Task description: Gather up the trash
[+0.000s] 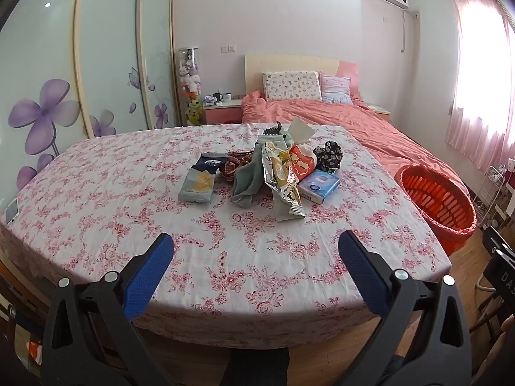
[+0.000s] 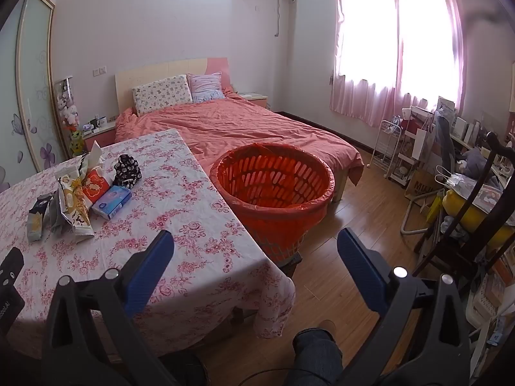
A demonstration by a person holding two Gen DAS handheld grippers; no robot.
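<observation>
A heap of trash lies mid-table on the floral cloth (image 1: 128, 193): a grey-blue snack bag (image 1: 199, 181), a silver-gold wrapper (image 1: 283, 180), a blue tissue pack (image 1: 319, 186), a red packet (image 1: 302, 160) and a grey-green cloth (image 1: 249, 180). The same wrapper (image 2: 75, 202) and blue tissue pack (image 2: 112, 205) show at the left of the right wrist view. An orange basket (image 2: 273, 189) lined with a red bag stands on the floor beside the table's right edge. My left gripper (image 1: 256, 251) hangs open over the table's near part, short of the heap. My right gripper (image 2: 256, 251) is open above the table corner and floor, empty.
A bed with an orange cover (image 2: 241, 125) lies behind the table. A black floral pouch (image 1: 330, 156) sits at the heap's far side, a phone (image 1: 12, 210) at the table's left edge. Wardrobe doors (image 1: 106, 48) line the left wall; cluttered shelves and a chair (image 2: 466, 193) crowd the right. A person's leg (image 2: 317, 350) is below.
</observation>
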